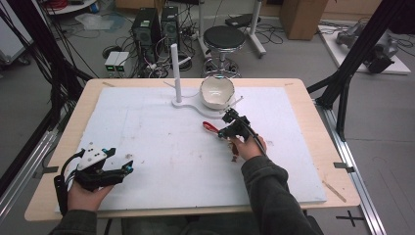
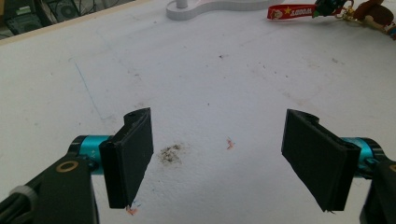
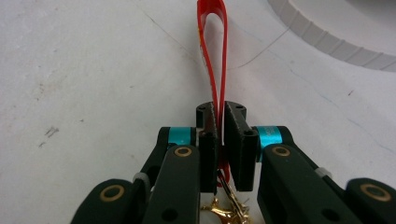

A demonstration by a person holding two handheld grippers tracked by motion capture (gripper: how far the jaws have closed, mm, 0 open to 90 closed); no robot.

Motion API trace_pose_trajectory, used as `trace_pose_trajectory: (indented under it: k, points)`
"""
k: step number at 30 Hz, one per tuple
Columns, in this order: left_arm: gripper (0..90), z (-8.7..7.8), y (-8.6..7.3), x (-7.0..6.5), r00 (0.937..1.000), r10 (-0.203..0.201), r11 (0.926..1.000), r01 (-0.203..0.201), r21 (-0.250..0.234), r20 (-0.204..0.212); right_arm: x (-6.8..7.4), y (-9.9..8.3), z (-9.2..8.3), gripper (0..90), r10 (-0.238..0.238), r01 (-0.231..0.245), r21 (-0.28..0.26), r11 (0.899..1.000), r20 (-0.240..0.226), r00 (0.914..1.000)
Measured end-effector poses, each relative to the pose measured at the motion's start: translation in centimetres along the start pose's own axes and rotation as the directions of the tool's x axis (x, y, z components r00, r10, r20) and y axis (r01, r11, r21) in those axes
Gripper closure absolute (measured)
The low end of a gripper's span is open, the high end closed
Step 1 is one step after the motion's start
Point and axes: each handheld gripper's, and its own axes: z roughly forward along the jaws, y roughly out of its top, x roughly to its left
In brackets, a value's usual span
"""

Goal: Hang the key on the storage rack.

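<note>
Pinched already in the right gripper (image 3: 223, 140): red looped keychain strap (image 3: 212, 51); yet to be hung on white upright peg stand (image 1: 175, 73); left gripper (image 2: 224, 158) wide, empty.

Two tongs (image 1: 128, 168) (image 1: 224, 131), one strap (image 1: 210, 127), one bowl (image 1: 217, 92).

Beyond my desk (image 1: 58, 196), a grey floor (image 1: 293, 54) is stretching away. A black round stool (image 1: 224, 36) is standing just behind it, two computer towers (image 1: 155, 27) are sitting among tangled cables, and a cardboard box (image 1: 303, 17) is resting farther right.
</note>
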Motion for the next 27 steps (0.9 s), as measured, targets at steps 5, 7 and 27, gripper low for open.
trace_pose_trajectory:
  k: [5,7,27]
  points:
    - [25.4,0.0,0.0,0.0,1.0000,0.000,1.0000,0.000,0.000,-0.002,0.1,0.1,-0.4,84.0,-0.013,0.013,-0.023,1.000,-0.003,0.9999]
    - [25.4,0.0,0.0,0.0,1.0000,0.000,1.0000,0.000,0.000,-0.002,0.2,0.1,-0.5,84.1,-0.008,0.008,-0.034,0.999,-0.008,0.9999]
    - [25.4,0.1,0.0,-0.1,1.0000,-0.003,1.0000,0.003,-0.004,-0.003,0.9,0.8,-2.4,84.6,-0.042,0.039,-0.132,0.991,-0.018,0.9990]
